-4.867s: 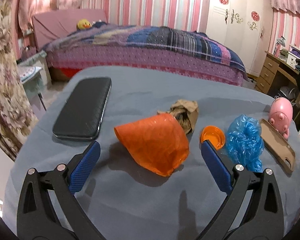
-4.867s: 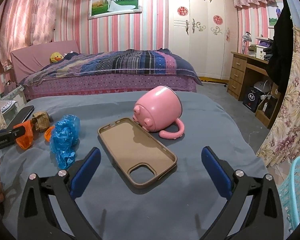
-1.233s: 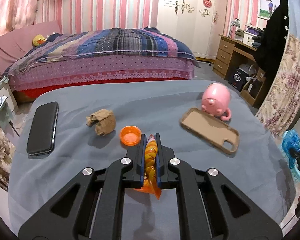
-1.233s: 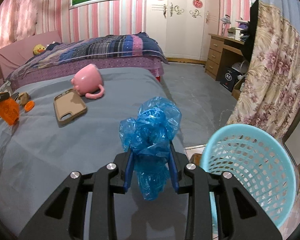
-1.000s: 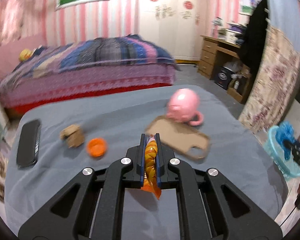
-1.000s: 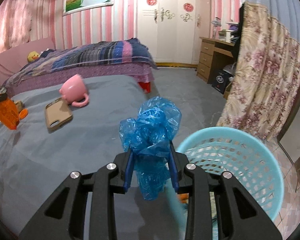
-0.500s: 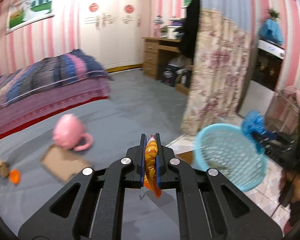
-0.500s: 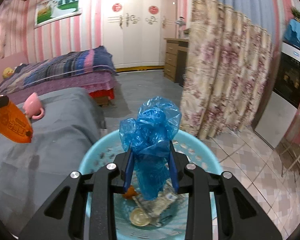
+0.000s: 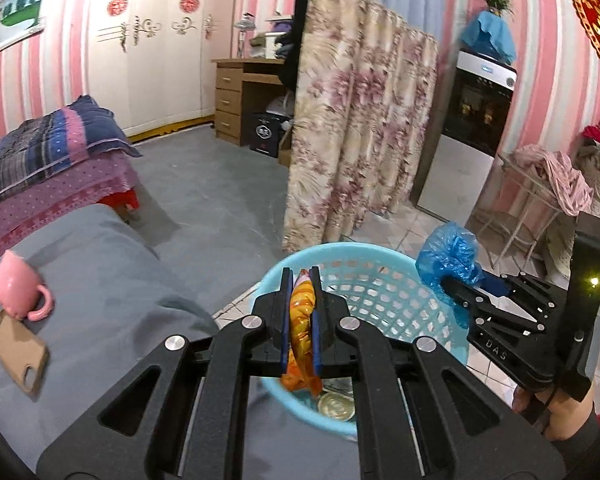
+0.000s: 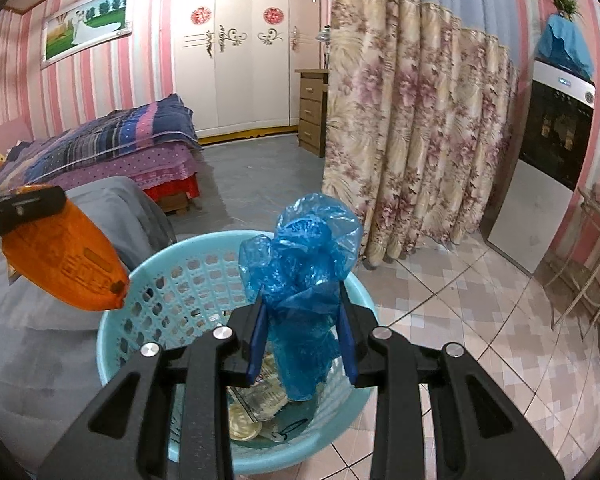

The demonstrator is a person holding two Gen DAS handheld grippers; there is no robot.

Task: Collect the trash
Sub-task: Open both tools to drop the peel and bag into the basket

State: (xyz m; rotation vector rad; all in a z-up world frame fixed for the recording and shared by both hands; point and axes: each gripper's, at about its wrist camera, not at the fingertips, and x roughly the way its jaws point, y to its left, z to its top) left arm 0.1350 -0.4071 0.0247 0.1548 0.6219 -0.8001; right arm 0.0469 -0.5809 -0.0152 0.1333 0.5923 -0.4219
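The left gripper (image 9: 301,280) is clamped tight on an orange wrapper (image 9: 300,332), whose crumpled end hangs below the blue pads, over the near rim of a light blue basket (image 9: 380,292). Seen from the right wrist camera, that wrapper (image 10: 64,260) juts out from the left gripper's black fingers (image 10: 20,206) at the left, its tip just above the basket's left rim (image 10: 112,320).

The right gripper (image 10: 302,312) is closed on a crumpled blue plastic bag (image 10: 300,264), which bulges above the pads and trails down between them, right over the open basket. In the left wrist view the same gripper (image 9: 456,280) reaches in from the right, the blue bag (image 9: 448,256) at the basket's far right edge, with part of a hand (image 9: 556,416) showing under it.

Inside the basket lie a round lid (image 10: 242,420) and some clear wrapping (image 10: 264,396).

The basket stands on the tiled floor (image 10: 460,320) just beside the grey-covered table (image 9: 100,292), where a pink mug (image 9: 16,288) lies next to a brown phone case (image 9: 18,352). Beyond are a floral curtain (image 10: 412,140), a bed (image 10: 120,144) and a white wardrobe (image 10: 236,56).
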